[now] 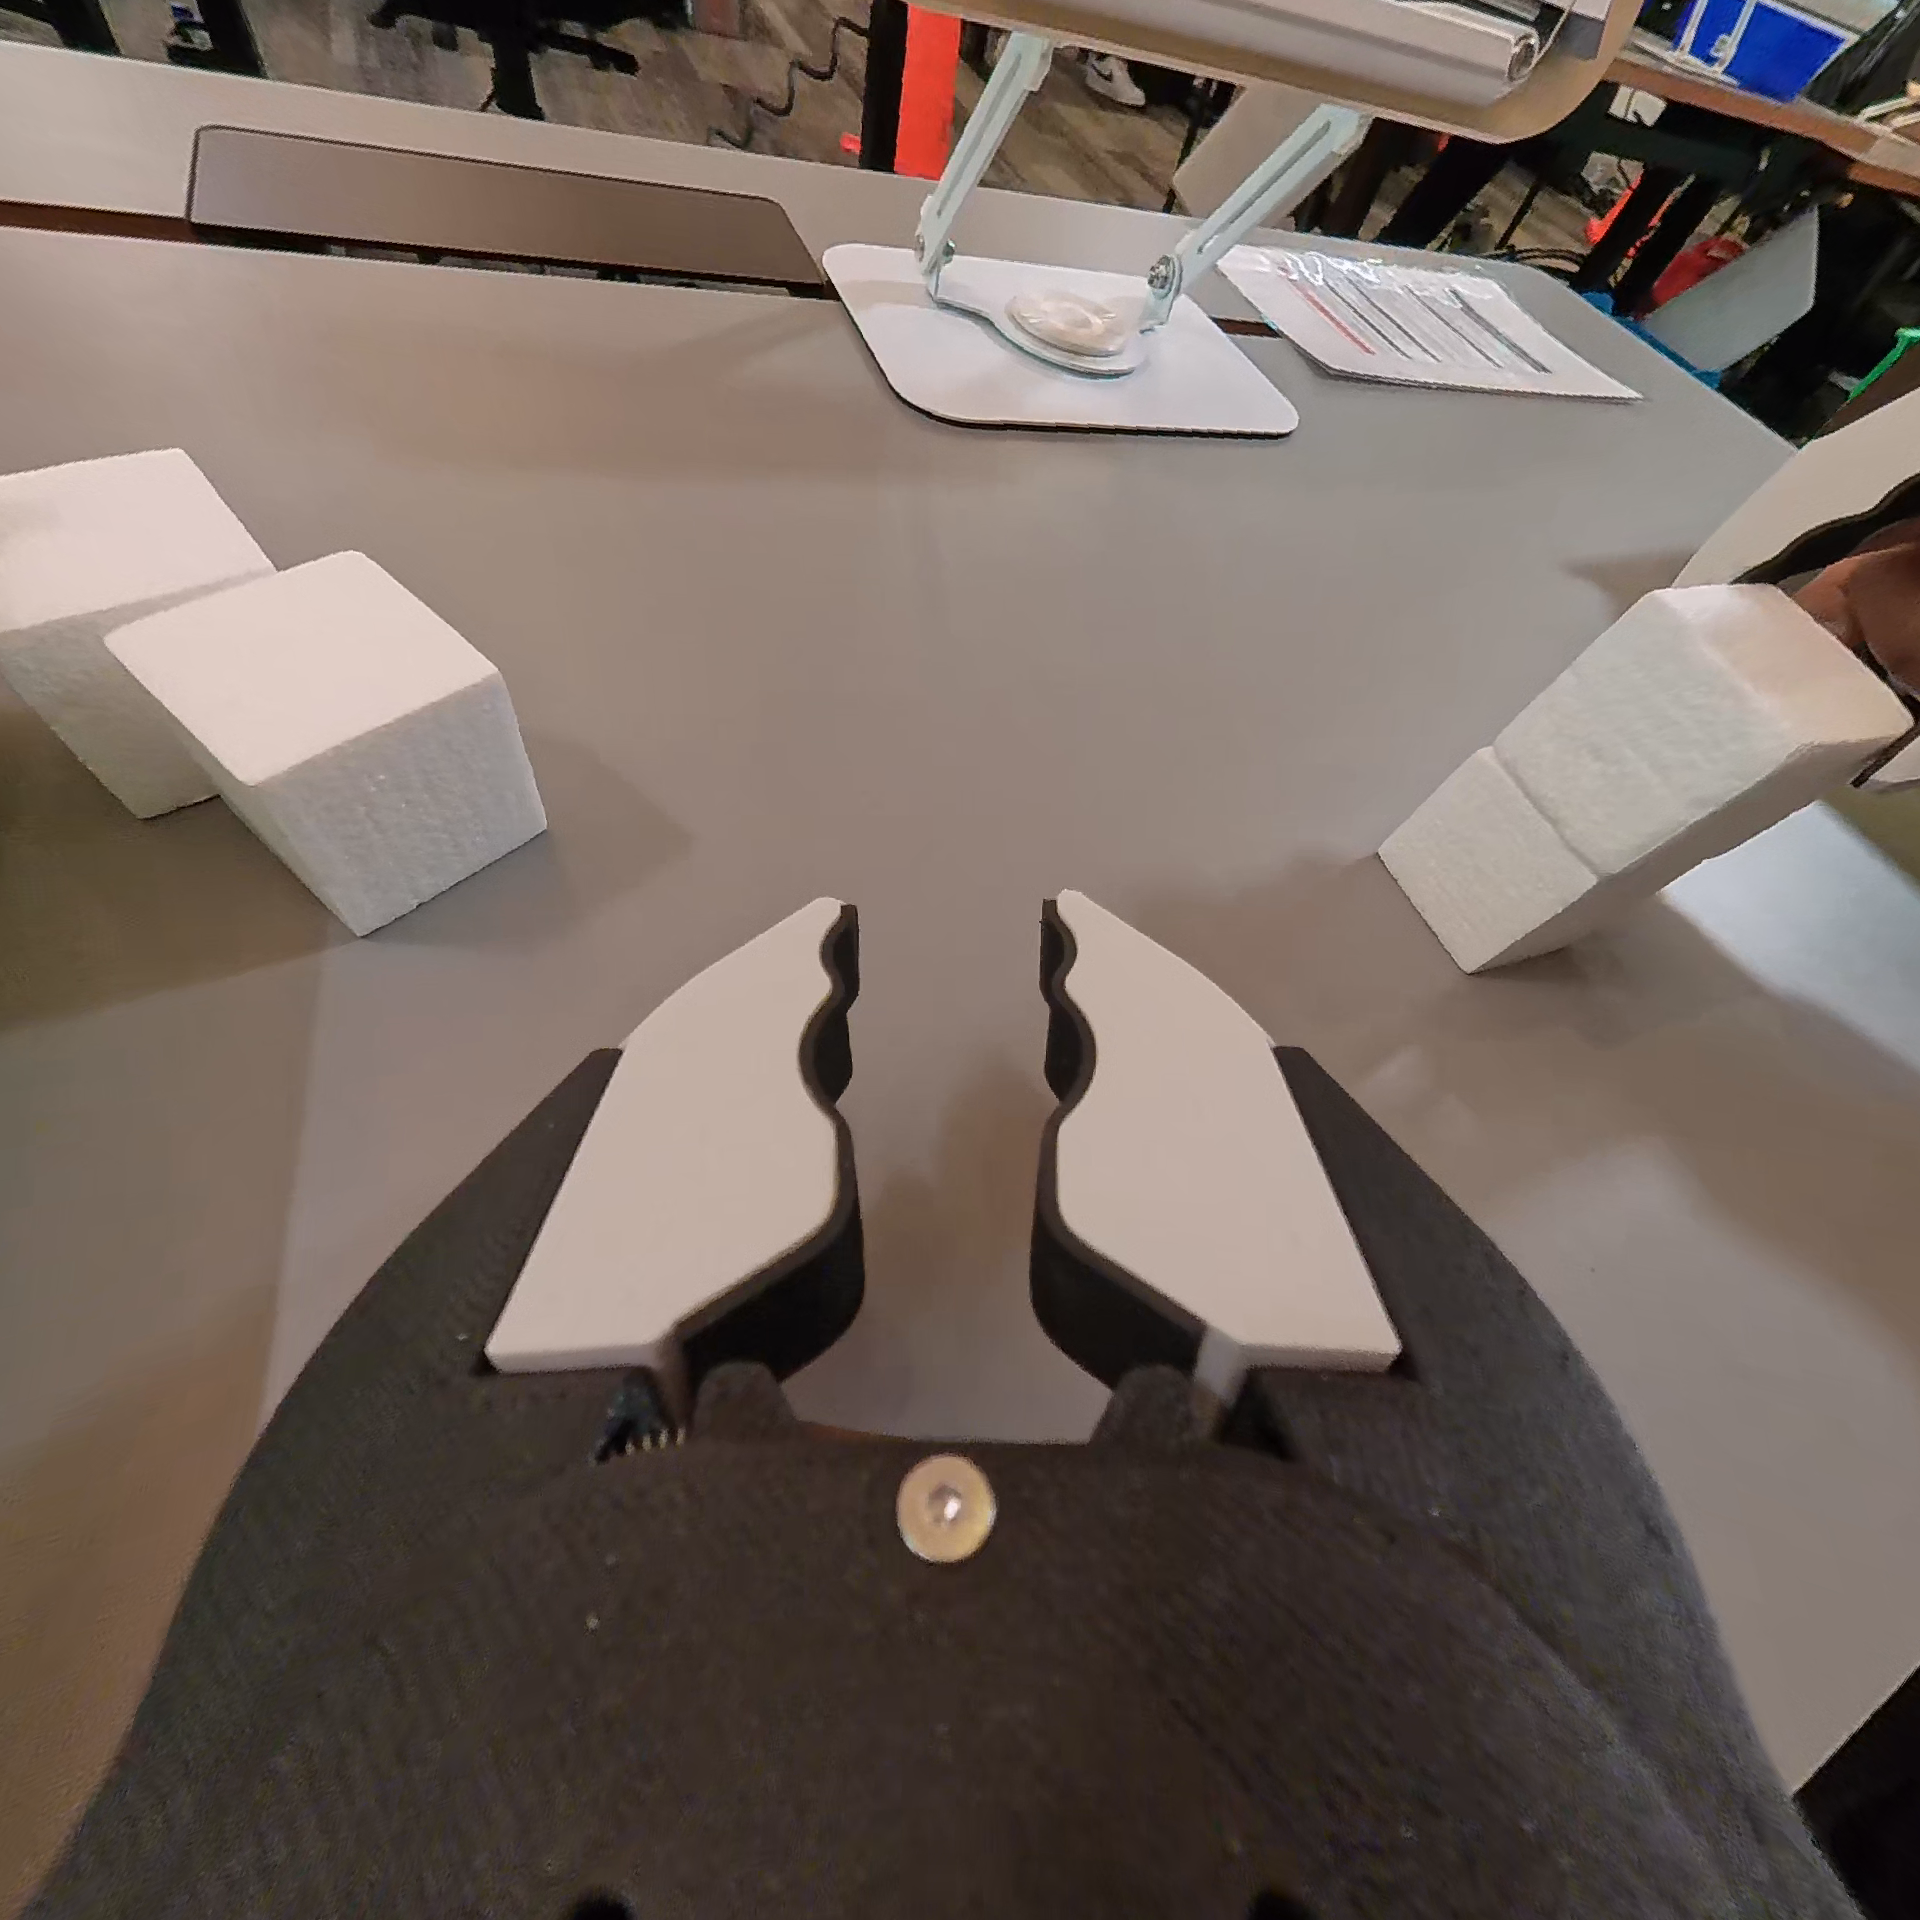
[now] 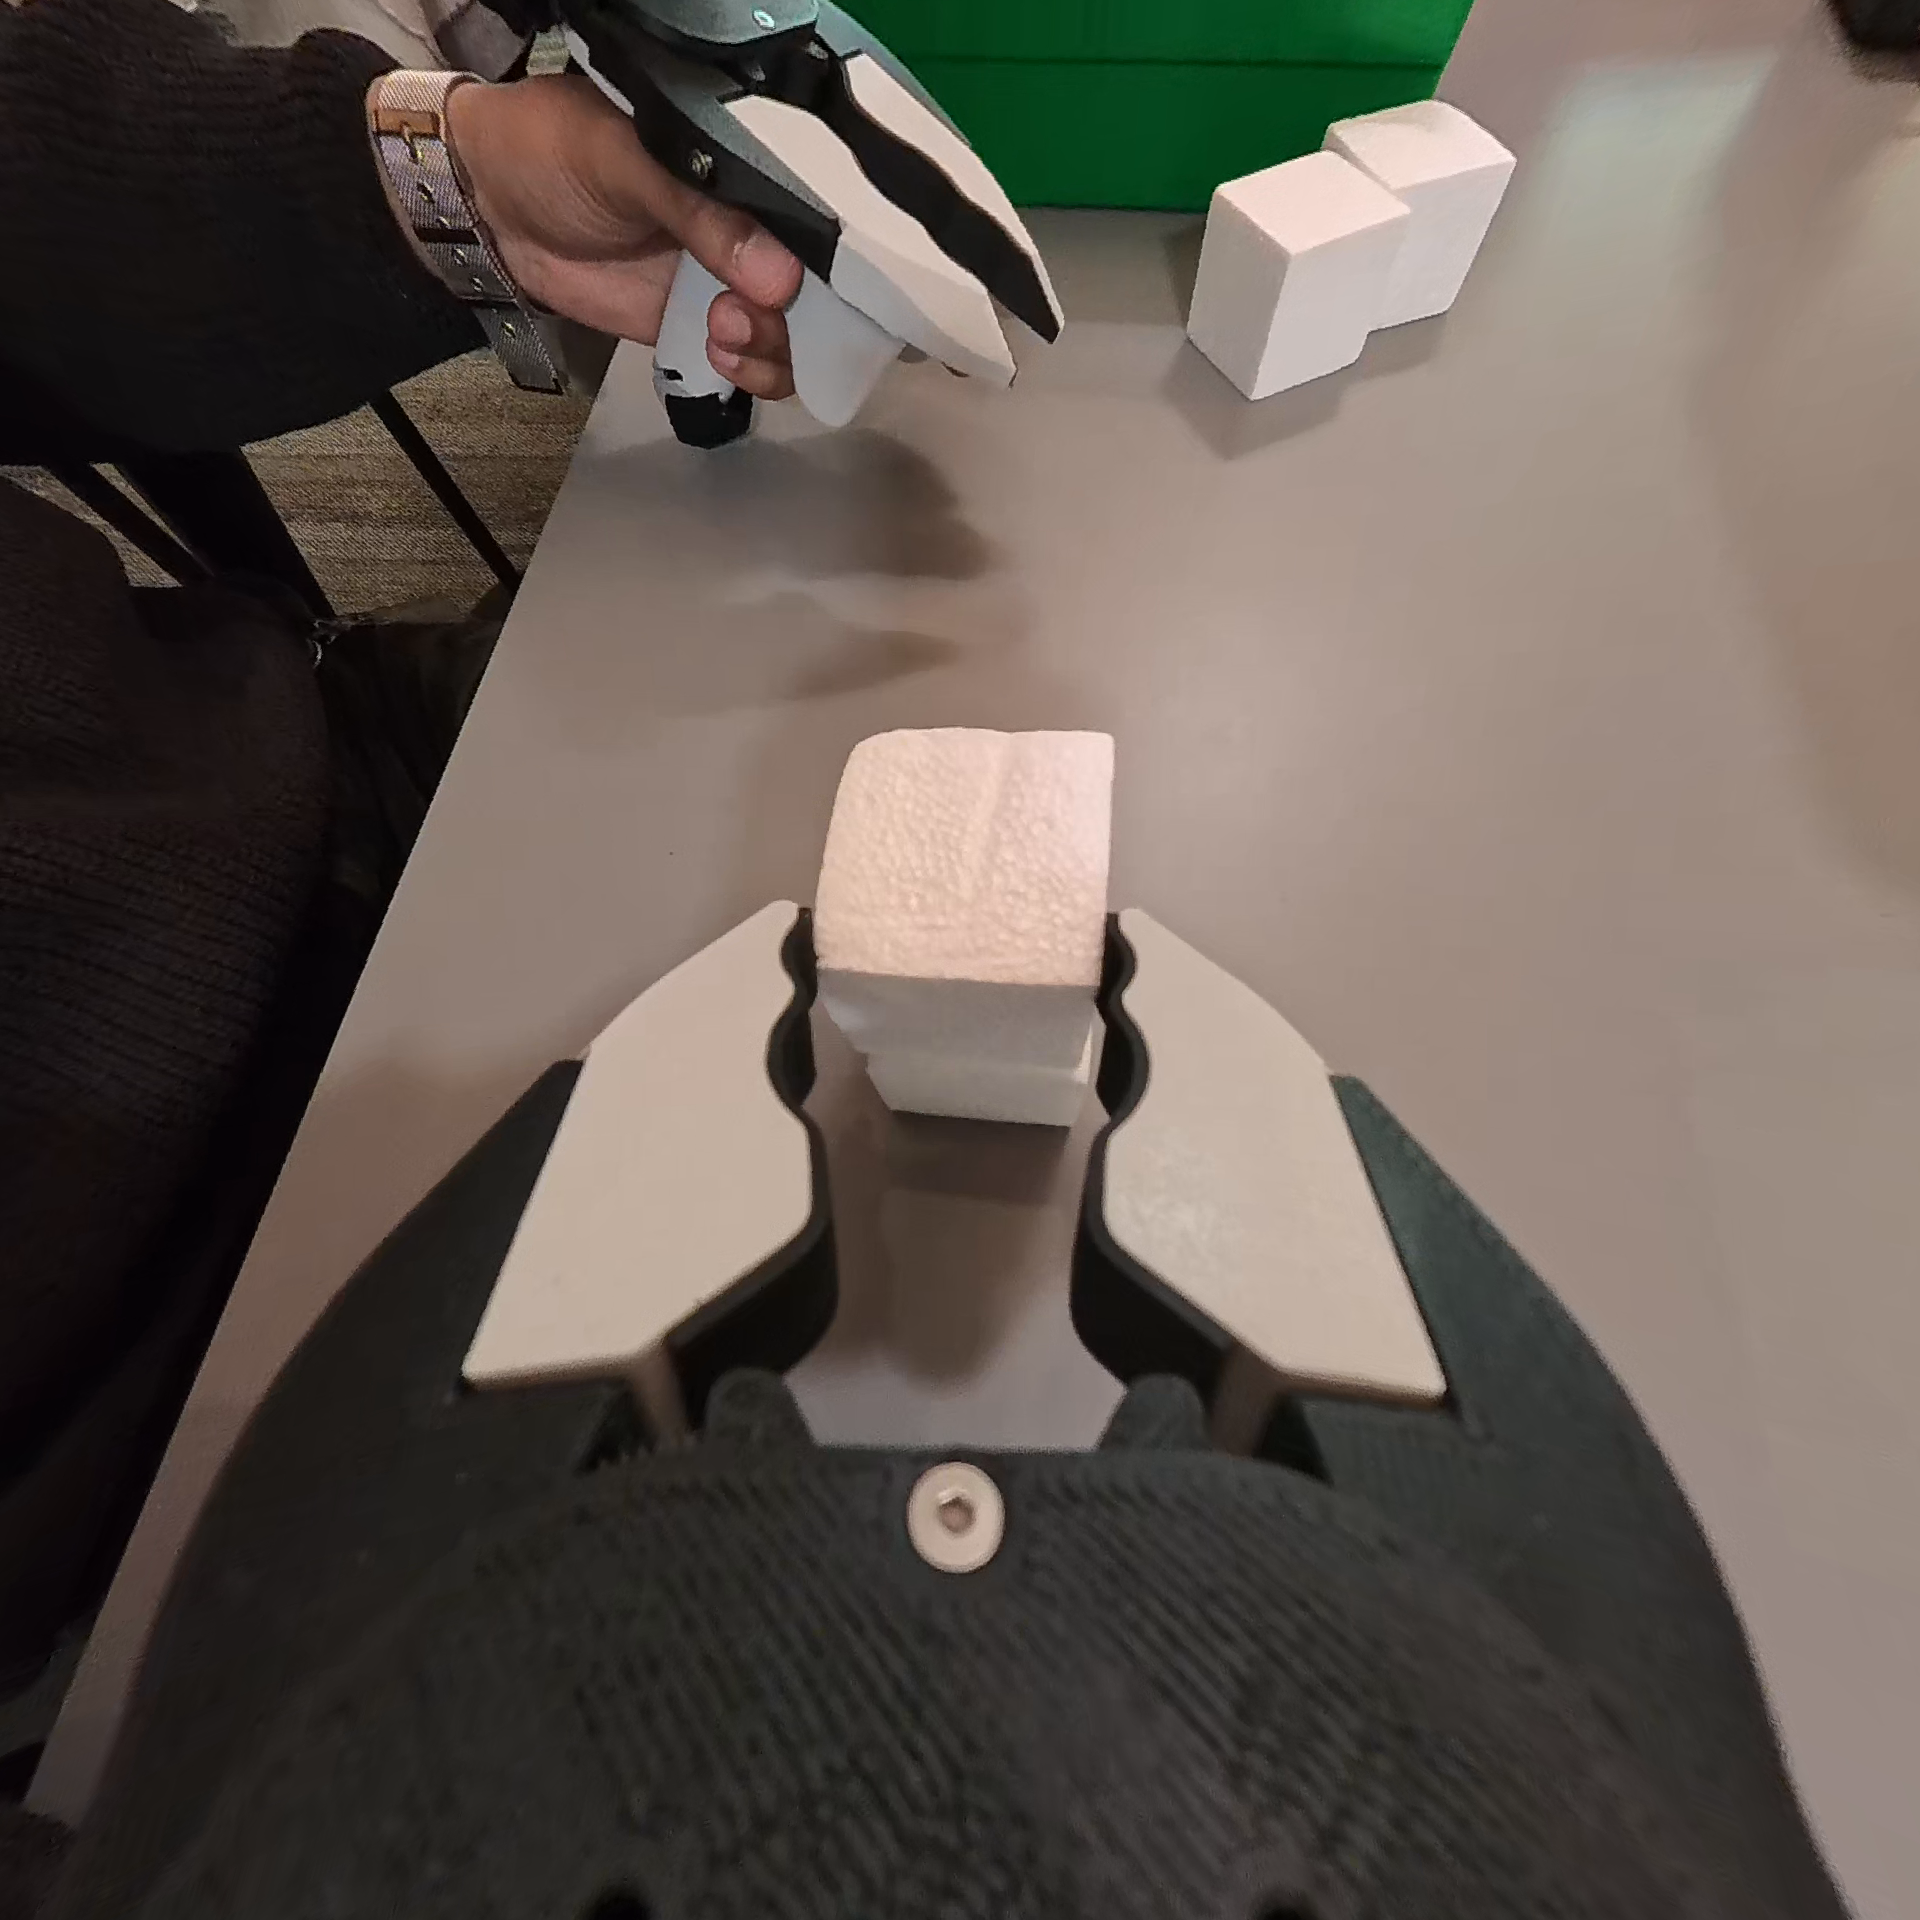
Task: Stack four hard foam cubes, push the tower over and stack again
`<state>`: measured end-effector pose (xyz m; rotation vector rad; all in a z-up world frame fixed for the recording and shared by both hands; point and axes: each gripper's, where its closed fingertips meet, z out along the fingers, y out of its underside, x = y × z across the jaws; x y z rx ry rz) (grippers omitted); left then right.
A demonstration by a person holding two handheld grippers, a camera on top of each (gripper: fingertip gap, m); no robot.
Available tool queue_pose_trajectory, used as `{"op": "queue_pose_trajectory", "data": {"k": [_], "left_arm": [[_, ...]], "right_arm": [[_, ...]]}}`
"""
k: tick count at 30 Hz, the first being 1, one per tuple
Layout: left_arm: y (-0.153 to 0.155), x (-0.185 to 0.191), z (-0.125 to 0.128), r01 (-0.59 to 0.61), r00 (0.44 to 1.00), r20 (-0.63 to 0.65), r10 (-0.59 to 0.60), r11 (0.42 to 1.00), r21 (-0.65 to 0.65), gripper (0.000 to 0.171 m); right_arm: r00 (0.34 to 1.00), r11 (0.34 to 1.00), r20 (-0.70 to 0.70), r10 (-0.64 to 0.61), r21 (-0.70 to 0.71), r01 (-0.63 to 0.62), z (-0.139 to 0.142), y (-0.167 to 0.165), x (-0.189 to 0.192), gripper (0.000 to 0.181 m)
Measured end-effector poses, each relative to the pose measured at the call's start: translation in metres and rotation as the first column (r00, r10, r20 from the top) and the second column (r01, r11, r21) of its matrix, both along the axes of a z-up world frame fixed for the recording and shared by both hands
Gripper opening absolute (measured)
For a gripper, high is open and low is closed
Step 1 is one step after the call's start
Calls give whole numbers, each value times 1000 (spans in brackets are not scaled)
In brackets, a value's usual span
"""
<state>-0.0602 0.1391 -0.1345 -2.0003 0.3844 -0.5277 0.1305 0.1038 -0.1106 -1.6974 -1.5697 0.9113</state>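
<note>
My right gripper (image 2: 958,925) is shut on a white foam block (image 2: 966,852), one finger on each side. That block sits on top of a second foam block (image 2: 982,1086) on the grey table (image 2: 1351,727). The same stack shows at the right of the left wrist view, upper block (image 1: 1683,717) on lower block (image 1: 1486,883). My left gripper (image 1: 948,920) is open and empty above bare table. It also shows in the right wrist view (image 2: 1013,343), held in a hand. Two more white foam cubes (image 1: 322,738) (image 1: 104,613) stand touching at the left.
A laptop stand with a white base plate (image 1: 1060,343) stands at the back of the table, a bagged printed sheet (image 1: 1423,322) beside it. A green box (image 2: 1143,94) lies beyond the foam pair (image 2: 1340,239). The table's near edge (image 2: 499,665) runs beside the person's dark sleeve. About 20 cm separates my left fingertips from my right.
</note>
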Motion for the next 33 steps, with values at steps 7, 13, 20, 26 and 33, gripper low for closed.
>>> {"op": "queue_pose_trajectory", "data": {"k": [7,13,20,26,33], "left_arm": [[0,0,-1,2,1000,0,-2,1000,-3,34],[-1,0,-1,6,1000,-1,-6,1000,-6,33],[-1,-1,-1,1,1000,-2,-1,1000,-9,34],[-1,-1,-4,3,1000,-4,-3,1000,-17,34],[1,16,-1,39,999,-14,-40,999,-6,34]], "right_arm": [[1000,1000,-23,-10,-15,10,0,1,0,53],[993,996,-75,-88,-37,86,9,7,2,77],[867,922,-371,-332,67,382,65,39,29,91],[700,678,-429,-570,235,696,84,37,69,78],[706,737,-324,-629,39,675,37,4,26,96]]}}
